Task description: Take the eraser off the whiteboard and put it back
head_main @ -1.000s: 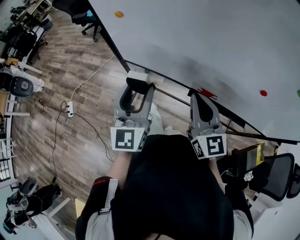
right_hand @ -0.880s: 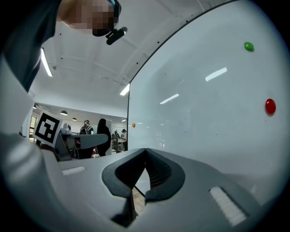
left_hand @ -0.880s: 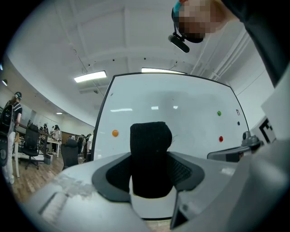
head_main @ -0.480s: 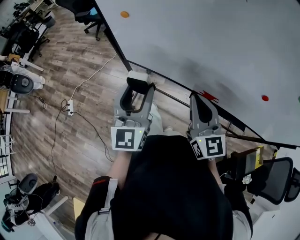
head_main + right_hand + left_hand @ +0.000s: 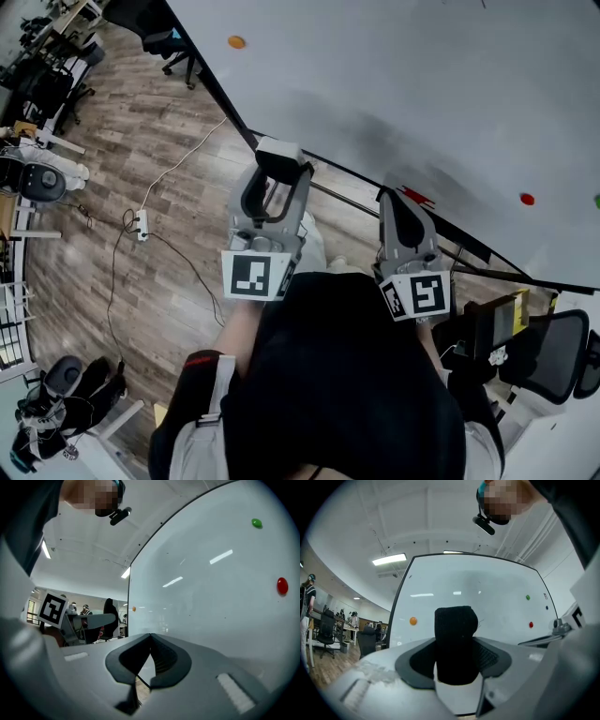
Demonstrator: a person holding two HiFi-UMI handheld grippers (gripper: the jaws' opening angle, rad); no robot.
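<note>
The eraser (image 5: 277, 151), a white block with a black felt face (image 5: 456, 639), sits between the jaws of my left gripper (image 5: 276, 174), which is shut on it. It is held level just in front of the whiteboard (image 5: 403, 75), close to the board's lower edge and tray rail (image 5: 342, 194). In the left gripper view the felt stands upright between the fingers, the board behind it. My right gripper (image 5: 390, 198) points at the board to the right, its jaws shut with nothing between them (image 5: 150, 637).
Magnets dot the board: orange (image 5: 236, 42), red (image 5: 527, 199), green (image 5: 256, 523). A red item (image 5: 413, 193) lies by the tray. A power strip and cable (image 5: 141, 223) lie on the wood floor at left. An office chair (image 5: 553, 347) stands at right.
</note>
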